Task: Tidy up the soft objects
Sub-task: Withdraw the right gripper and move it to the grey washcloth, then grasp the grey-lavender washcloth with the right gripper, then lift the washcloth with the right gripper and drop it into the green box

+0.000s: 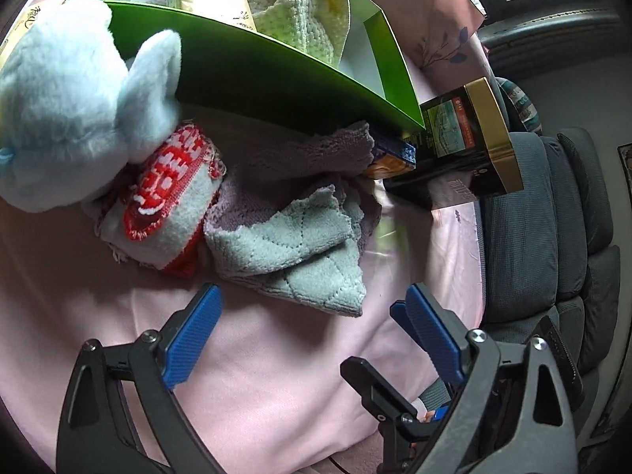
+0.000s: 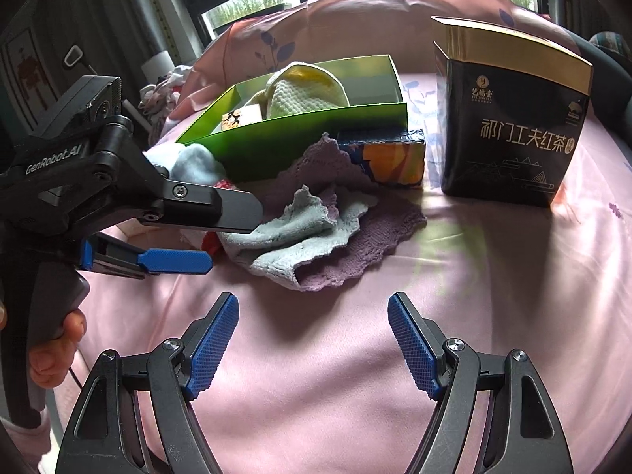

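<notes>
A pale green-grey cloth (image 1: 300,252) (image 2: 300,233) lies crumpled on a purple knitted cloth (image 1: 292,158) (image 2: 367,245) on the pink sheet. A red and white towel (image 1: 166,205) and a light blue plush toy (image 1: 67,110) (image 2: 193,166) lie to their left. Behind them a green box (image 1: 252,75) (image 2: 316,134) holds a yellow and white knit cloth (image 1: 300,12) (image 2: 304,94) and a packet. My left gripper (image 1: 312,296) is open and empty just in front of the pale cloth; it also shows in the right wrist view (image 2: 233,233). My right gripper (image 2: 312,308) is open and empty, short of the cloths.
A black and gold tea box (image 2: 513,118) (image 1: 462,146) stands at the right. A blue and orange small box (image 2: 391,158) (image 1: 391,158) lies between it and the green box. A grey padded chair (image 1: 553,229) is beside the bed. A pink pillow (image 2: 316,19) lies behind.
</notes>
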Available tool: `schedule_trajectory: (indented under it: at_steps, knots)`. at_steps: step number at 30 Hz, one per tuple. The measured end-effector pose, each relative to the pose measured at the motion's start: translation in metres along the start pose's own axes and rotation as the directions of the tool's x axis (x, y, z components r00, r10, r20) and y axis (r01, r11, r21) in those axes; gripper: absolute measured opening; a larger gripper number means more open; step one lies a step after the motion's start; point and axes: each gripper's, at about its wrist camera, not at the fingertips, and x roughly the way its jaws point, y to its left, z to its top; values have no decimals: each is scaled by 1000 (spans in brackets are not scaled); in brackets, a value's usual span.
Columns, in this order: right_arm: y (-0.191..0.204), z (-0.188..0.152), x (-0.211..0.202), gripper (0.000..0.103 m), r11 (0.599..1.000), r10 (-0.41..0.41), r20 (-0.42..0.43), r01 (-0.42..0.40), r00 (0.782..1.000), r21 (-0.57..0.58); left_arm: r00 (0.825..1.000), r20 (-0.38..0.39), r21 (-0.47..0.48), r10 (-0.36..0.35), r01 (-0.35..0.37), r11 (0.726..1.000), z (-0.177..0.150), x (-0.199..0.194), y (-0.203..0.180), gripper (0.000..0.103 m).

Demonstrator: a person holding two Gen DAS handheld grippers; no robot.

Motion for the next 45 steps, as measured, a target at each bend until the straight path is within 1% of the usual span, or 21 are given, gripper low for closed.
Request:
schedule_trajectory:
  at_steps: [1, 3, 5, 6, 8, 9, 10, 12, 13, 14, 15, 16, 18, 20, 22, 23, 24, 28, 30, 38, 45]
  knots:
    - [0, 0, 2, 79, 1000, 9, 1, -9, 1000, 0, 1000, -2, -2, 0, 0, 1000, 2, 3, 0, 93]
    - [0, 1, 6, 79, 1000, 19, 5, -19, 1000, -5, 1000, -5, -15, -4, 4, 1000, 8, 9, 4, 89]
    - [-1, 3, 8, 79, 1000, 29, 12, -29, 999, -5, 1000, 8, -14, 24, -24, 1000, 12, 12, 6, 85]
    - [-1, 4, 10, 79, 999, 37, 16, -37, 999, -3, 1000, 14, -16, 28, -28, 999, 14, 12, 7, 79]
    - [-2, 7, 14, 79, 999, 51, 19, -51, 999, 1, 999, 21, -4, 50, -50, 999, 16, 13, 6, 71]
    - [-2, 9, 15, 79, 998, 59, 22, -59, 998, 1, 997, 22, 7, 67, -67, 998, 17, 13, 6, 63]
    - [-3, 10, 18, 79, 998, 64, 21, -64, 998, 4, 996, 23, 13, 90, -90, 996, 18, 14, 6, 58]
    - [-3, 11, 23, 78, 998, 67, 12, -67, 998, 7, 992, 19, 14, 127, -127, 992, 20, 15, 9, 40]
    - [-2, 11, 26, 75, 998, 68, 11, -68, 998, 5, 990, 17, 11, 137, -138, 990, 21, 15, 11, 36]
    - [-1, 11, 29, 68, 997, 73, 6, -73, 997, 3, 990, 15, 7, 141, -141, 990, 22, 16, 13, 32]
    - [1, 11, 31, 64, 997, 82, 2, -82, 997, 3, 990, 12, 1, 137, -137, 991, 23, 17, 15, 30]
    - [1, 12, 33, 56, 996, 90, 0, -90, 996, 2, 991, 10, -3, 137, -137, 991, 23, 17, 17, 29]
    - [3, 12, 37, 45, 996, 88, -7, -88, 996, -3, 989, 11, -2, 151, -151, 989, 24, 18, 18, 19]
    - [5, 12, 39, 21, 994, 109, -7, -109, 994, -8, 991, 6, 2, 133, -133, 991, 24, 19, 18, 13]
    - [7, 12, 39, 13, 993, 121, -5, -121, 993, -12, 995, -5, 17, 104, -103, 994, 23, 20, 16, 12]
    - [7, 12, 37, 10, 990, 142, -3, -142, 990, -9, 996, -7, 21, 90, -90, 996, 22, 18, 16, 11]
    - [7, 13, 36, 9, 986, 169, 2, -169, 986, -2, 997, -11, 20, 72, -72, 997, 21, 17, 16, 11]
    - [10, 18, 21, 9, 976, 219, 36, -219, 975, -4, 1000, -12, 14, 7, -7, 1000, 15, 6, 11, 11]
    - [14, 20, 12, 9, 976, 219, 54, -219, 974, -18, 1000, -1, 23, -21, 21, 1000, 11, -3, 5, 11]
    - [36, 30, -37, 9, 971, 230, 137, -218, 964, -96, 993, 89, 109, -74, 64, 992, -2, -57, -26, 11]
    - [56, 48, -80, 9, 967, 227, 222, -192, 948, -167, 977, 192, 214, -93, 51, 975, -10, -108, -60, 11]
